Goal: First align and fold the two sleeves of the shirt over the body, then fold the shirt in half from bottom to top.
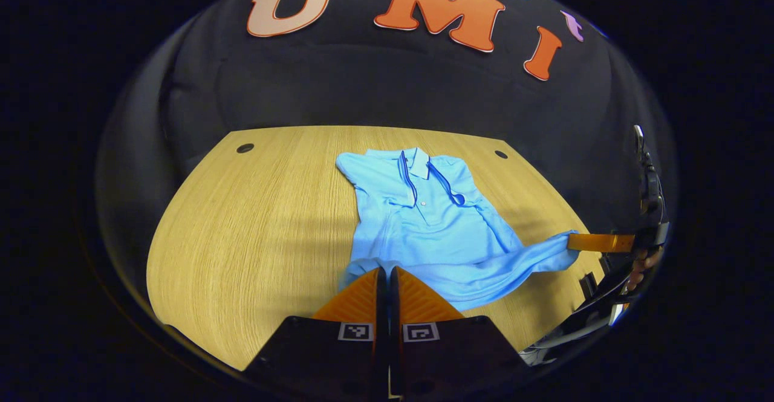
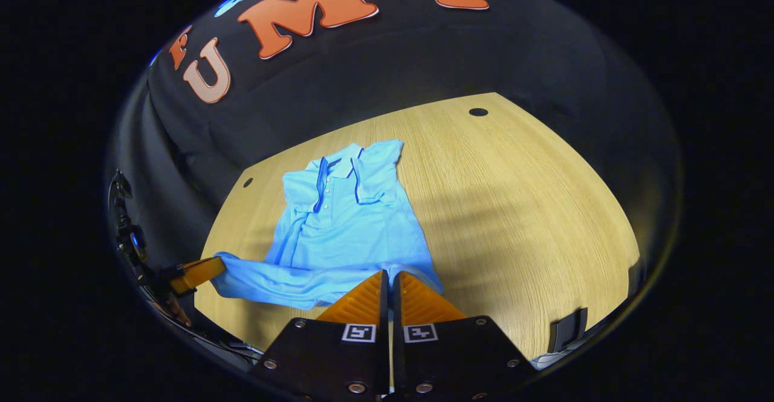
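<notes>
Both hem corners pinched, bottom-to-top fold under way.
Left gripper (image 1: 387, 274) and right gripper (image 2: 390, 278) each clench the shirt (image 1: 423, 220) hem on the table (image 1: 254, 220); uneven lift could skew fold, dislodge folded sleeves.

Shirt (image 1: 423, 220) flat on the worktop (image 1: 254, 220), a tool (image 1: 385, 275) at each bottom corner, maybe pinching the hem.
</notes>
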